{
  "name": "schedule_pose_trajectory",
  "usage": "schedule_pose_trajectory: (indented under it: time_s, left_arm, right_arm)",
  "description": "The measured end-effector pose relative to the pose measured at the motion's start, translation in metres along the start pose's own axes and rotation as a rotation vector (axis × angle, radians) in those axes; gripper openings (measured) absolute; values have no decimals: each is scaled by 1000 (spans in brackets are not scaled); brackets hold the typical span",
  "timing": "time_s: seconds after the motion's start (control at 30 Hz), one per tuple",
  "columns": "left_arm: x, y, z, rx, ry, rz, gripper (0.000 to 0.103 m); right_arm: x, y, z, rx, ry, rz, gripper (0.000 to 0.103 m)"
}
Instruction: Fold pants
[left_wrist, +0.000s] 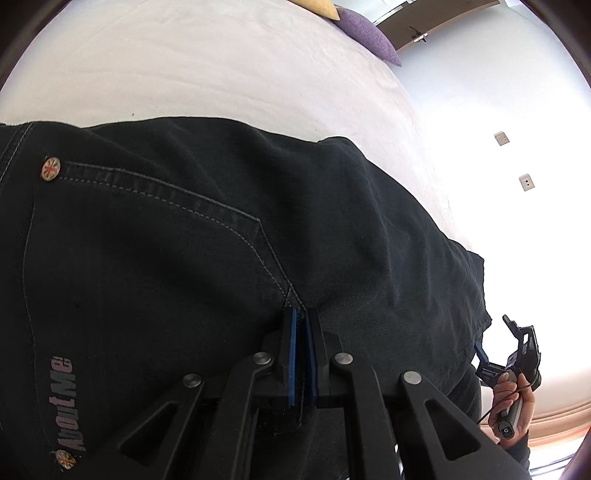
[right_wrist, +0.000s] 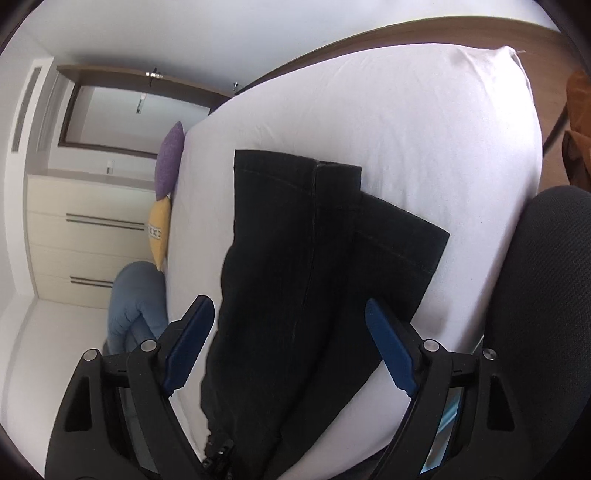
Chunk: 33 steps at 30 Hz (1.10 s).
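Two risks, largest first:
bed (right_wrist: 424, 122): pants (right_wrist: 295, 258) lie across its near edge, hems toward the middle, one hem askew; folded so, the legs may stack crooked.
left gripper (left_wrist: 303, 314): clenched on cloth at the seat seam; a tug may drag the pants off the edge.
right gripper (right_wrist: 290, 314): released, straddling the legs untouched; closing here may catch one layer only.

Bare white sheet (right_wrist: 424, 122) lies open beyond the pants (right_wrist: 314, 258); pillows (right_wrist: 170, 166) crowd one edge.
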<state>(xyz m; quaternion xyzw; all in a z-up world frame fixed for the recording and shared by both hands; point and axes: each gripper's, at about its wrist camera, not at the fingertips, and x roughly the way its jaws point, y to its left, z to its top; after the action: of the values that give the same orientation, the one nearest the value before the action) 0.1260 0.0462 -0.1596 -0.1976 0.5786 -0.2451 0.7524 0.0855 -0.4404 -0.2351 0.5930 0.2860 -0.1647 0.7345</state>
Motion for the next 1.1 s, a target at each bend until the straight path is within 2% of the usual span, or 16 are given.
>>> schedule_pose_trajectory:
  time_s: [0.07, 0.1, 0.13, 0.17, 0.2, 0.27, 0.43, 0.53, 0.57, 0.6, 0.63, 0.7, 0.87, 0.93, 0.97, 1.1]
  left_arm:
    - [-1, 2, -3, -5, -2, -4, 9]
    - [-1, 2, -3, -9, -3, -6, 9]
    - [-2, 4, -7, -7, -3, -9, 10]
    - [-2, 4, -8, -5, -3, -11, 10]
    - [-4, 7, -9, -2, -3, -13, 10]
    - [-4, 8, -9, 3, -2, -14, 10]
    - [-8, 9, -7, 29, 6, -12, 11]
    - [-9, 10, -8, 51, 9, -17, 12]
    - [-9, 11, -9, 48, 9, -27, 12]
    - [-10, 14, -9, 42, 8, -37, 12]
    - [-10, 15, -9, 39, 7, -44, 12]
    - [-11, 18, -10, 40, 6, -54, 12]
    - [-11, 22, -7, 63, 36, -70, 12]
    - [-10, 22, -4, 96, 60, -13, 6]
    - [-12, 24, -2, 115, 68, 3, 6]
    - [-23, 37, 3, 130, 95, 27, 6]
  right_arm:
    - [6, 6, 0, 0, -3, 9, 84]
    - [11, 8, 1, 0, 5, 7, 78]
    - [9, 11, -1, -6, 21, -4, 70]
    - [18, 15, -3, -16, 52, -14, 54]
    - [26, 18, -4, -13, 89, -11, 43]
    - [35, 21, -11, 12, 117, 29, 40]
    - [42, 28, -43, 87, 188, 52, 40]
    - [54, 40, -61, 32, 221, 45, 40]
    - [58, 46, -66, -15, 214, 25, 30]
    - [62, 48, -69, -39, 213, 6, 12]
    - [65, 48, -71, -42, 216, -12, 5]
    - [67, 47, -74, -39, 216, -17, 2]
    - [40, 60, -84, -131, 191, -18, 1]
    - [31, 61, -90, -160, 179, -35, 1]
    - [29, 57, -92, -160, 177, -51, 1]
    - [40, 24, -102, -45, 220, -82, 1]
